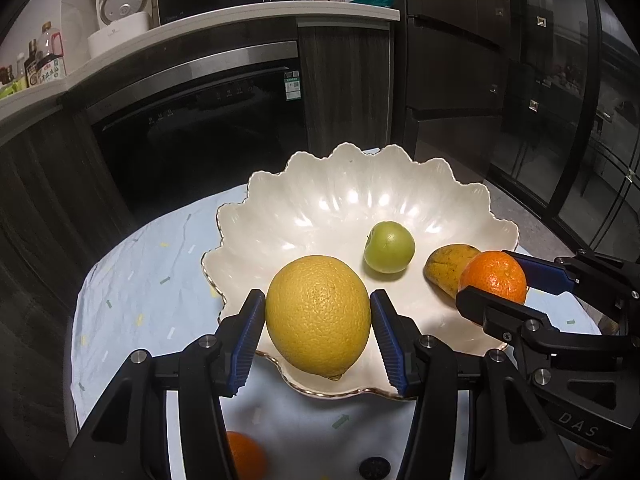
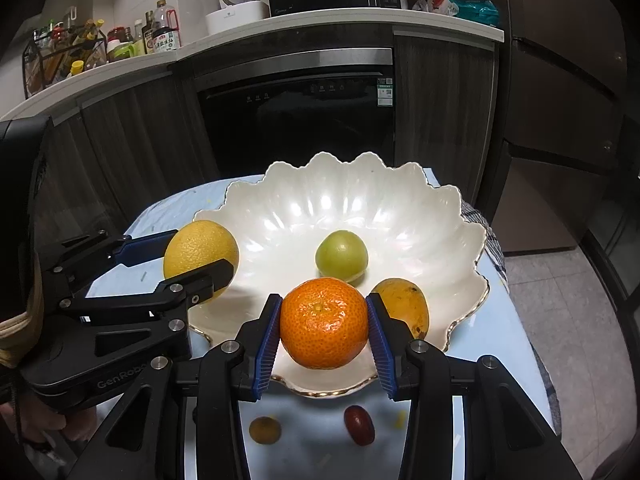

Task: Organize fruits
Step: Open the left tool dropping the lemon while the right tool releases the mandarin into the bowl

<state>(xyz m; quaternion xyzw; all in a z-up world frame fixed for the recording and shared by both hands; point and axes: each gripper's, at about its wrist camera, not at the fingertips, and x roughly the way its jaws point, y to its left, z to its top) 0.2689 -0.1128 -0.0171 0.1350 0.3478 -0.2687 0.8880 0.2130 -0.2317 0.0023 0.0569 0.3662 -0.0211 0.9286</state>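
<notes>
I see both grippers pitched down toward the white scalloped ceramic bowl point(image 1: 352, 200) on the pale blue cloth point(image 1: 132, 280). Left gripper point(image 1: 318, 322) is clamped on the large yellow citrus fruit point(image 1: 318, 316), held over the bowl's 7 o'clock rim. Right gripper point(image 2: 323, 324) is clamped on the orange mandarin point(image 2: 324, 322), over the 5 o'clock rim, blue pads point(image 2: 267, 344) pressing both sides. Inside the bowl: small green apple point(image 1: 389, 246) near centre, yellow-brown mango point(image 1: 446, 270) at 4 o'clock. Only the left view shows a second orange fruit point(image 1: 245, 456) on the cloth at its bottom edge. Only the right view shows a small dark red fruit point(image 2: 359, 425), a small brownish round fruit point(image 2: 264, 430) and a hand point(image 2: 48, 420) on the left gripper's grip.
</notes>
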